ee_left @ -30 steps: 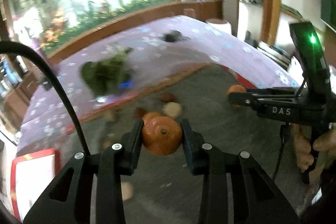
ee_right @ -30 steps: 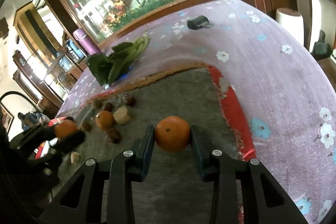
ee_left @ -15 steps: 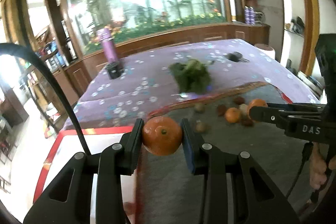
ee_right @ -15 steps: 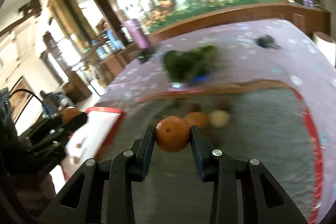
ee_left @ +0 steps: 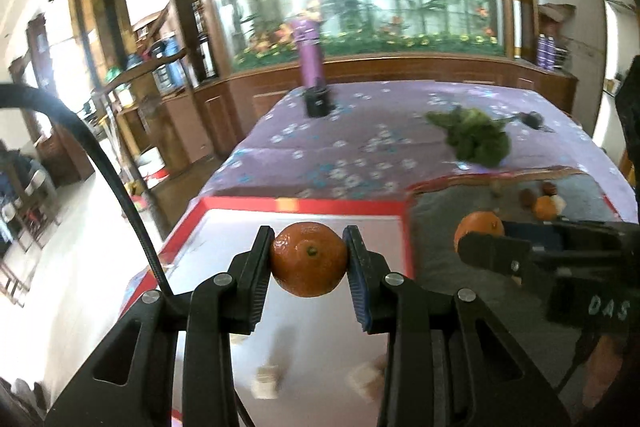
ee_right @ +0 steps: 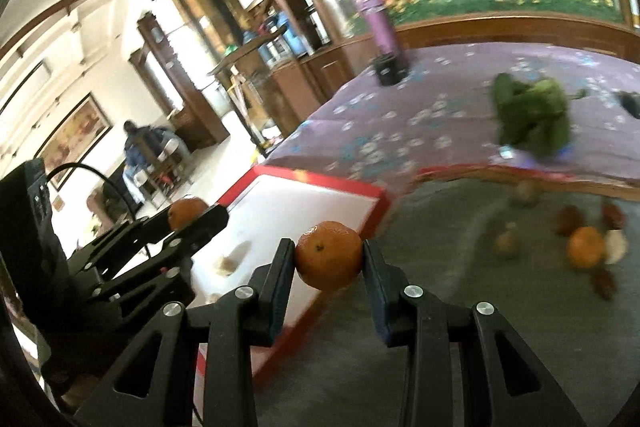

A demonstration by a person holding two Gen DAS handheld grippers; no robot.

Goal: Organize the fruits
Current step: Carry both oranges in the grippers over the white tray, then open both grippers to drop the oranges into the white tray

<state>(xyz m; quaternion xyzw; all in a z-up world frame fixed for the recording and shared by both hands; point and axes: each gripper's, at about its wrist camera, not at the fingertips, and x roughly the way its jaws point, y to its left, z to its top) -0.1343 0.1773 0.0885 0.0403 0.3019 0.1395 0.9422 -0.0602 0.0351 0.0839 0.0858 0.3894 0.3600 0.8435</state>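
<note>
My left gripper [ee_left: 309, 259] is shut on a tangerine [ee_left: 309, 258], held in the air over a white tray with a red rim [ee_left: 304, 205]. In the right wrist view my right gripper [ee_right: 329, 255] is shut on a second tangerine [ee_right: 329, 255], above the grey mat near the tray's red edge [ee_right: 372, 193]. Each gripper shows in the other's view: the right gripper [ee_left: 480, 233] at the right, the left gripper [ee_right: 188, 213] at the left over the tray. A third tangerine [ee_right: 586, 247] lies on the mat [ee_right: 460, 247] among small brown and pale fruits [ee_right: 570, 221].
Two pale small pieces [ee_left: 268, 381] lie in the tray. A bunch of green leaves [ee_right: 532, 119] lies on the purple flowered cloth [ee_left: 360, 147], beyond the mat. A purple bottle [ee_left: 310, 59] and a black box [ee_left: 318, 101] stand at the table's far end. A seated person [ee_right: 138, 147] is far off.
Both grippers have swung left with their tangerines, from over the grey mat toward the white tray. The left one now hangs over the tray; the loose fruits have slid to the right.
</note>
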